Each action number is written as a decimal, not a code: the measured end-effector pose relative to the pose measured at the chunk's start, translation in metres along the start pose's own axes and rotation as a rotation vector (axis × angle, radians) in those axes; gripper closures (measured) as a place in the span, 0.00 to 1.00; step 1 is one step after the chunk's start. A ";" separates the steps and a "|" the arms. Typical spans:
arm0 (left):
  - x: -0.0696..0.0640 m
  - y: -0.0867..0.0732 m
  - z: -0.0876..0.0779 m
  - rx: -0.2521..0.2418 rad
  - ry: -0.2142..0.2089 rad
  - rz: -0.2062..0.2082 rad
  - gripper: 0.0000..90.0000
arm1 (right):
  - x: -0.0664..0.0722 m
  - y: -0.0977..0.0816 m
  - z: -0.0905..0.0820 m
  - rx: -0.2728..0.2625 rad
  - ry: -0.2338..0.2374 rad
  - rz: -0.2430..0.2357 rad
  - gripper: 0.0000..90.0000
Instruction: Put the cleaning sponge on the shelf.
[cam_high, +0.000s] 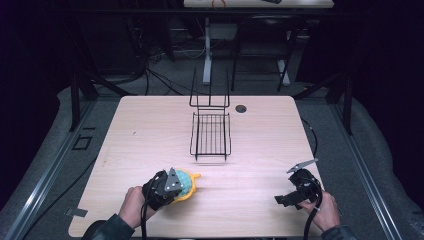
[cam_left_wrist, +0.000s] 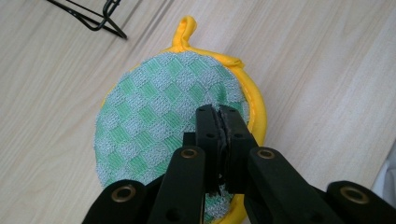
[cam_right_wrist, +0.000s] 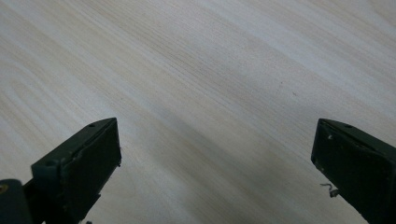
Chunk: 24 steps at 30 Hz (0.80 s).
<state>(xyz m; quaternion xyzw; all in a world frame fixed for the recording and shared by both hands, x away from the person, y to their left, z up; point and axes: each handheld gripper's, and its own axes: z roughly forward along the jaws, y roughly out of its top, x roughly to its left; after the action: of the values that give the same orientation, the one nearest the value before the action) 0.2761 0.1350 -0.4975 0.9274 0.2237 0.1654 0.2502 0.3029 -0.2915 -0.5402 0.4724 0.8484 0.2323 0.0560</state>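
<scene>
A pale rectangular wooden table (cam_high: 150, 125) with rounded corners stood lit in an otherwise dark room. A small round dark hole (cam_high: 241, 108) sat near its far edge. Grey carpeted floor (cam_high: 45, 165) surrounded it, with black cables (cam_high: 160, 80) trailing across beyond the table. Black metal frame legs (cam_high: 75, 100) rose at both sides. Farther back stood a second light-topped desk (cam_high: 260, 4) on a white leg (cam_high: 207, 50).

The left tool (cam_left_wrist: 222, 114) has its two black jaws pressed together over a round pot holder (cam_left_wrist: 159, 116), green-checked with a yellow border and loop. The pot holder lies on the pale wooden bench (cam_left_wrist: 327, 70). A black wire rack (cam_left_wrist: 93, 16) shows at the upper left corner.
</scene>
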 end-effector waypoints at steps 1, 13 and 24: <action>0.000 0.000 -0.001 -0.002 0.004 -0.003 0.98 | 0.000 0.000 0.000 0.000 0.000 0.000 0.01; 0.009 0.004 -0.012 -0.026 0.027 -0.012 0.98 | 0.000 0.000 0.001 0.011 0.000 -0.014 0.01; 0.014 0.008 -0.017 -0.046 0.038 -0.011 0.97 | 0.001 0.001 0.002 0.025 -0.005 -0.010 0.01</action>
<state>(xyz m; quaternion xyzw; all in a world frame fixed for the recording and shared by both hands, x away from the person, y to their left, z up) 0.2836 0.1425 -0.4762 0.9168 0.2295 0.1867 0.2682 0.3037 -0.2897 -0.5410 0.4693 0.8535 0.2201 0.0533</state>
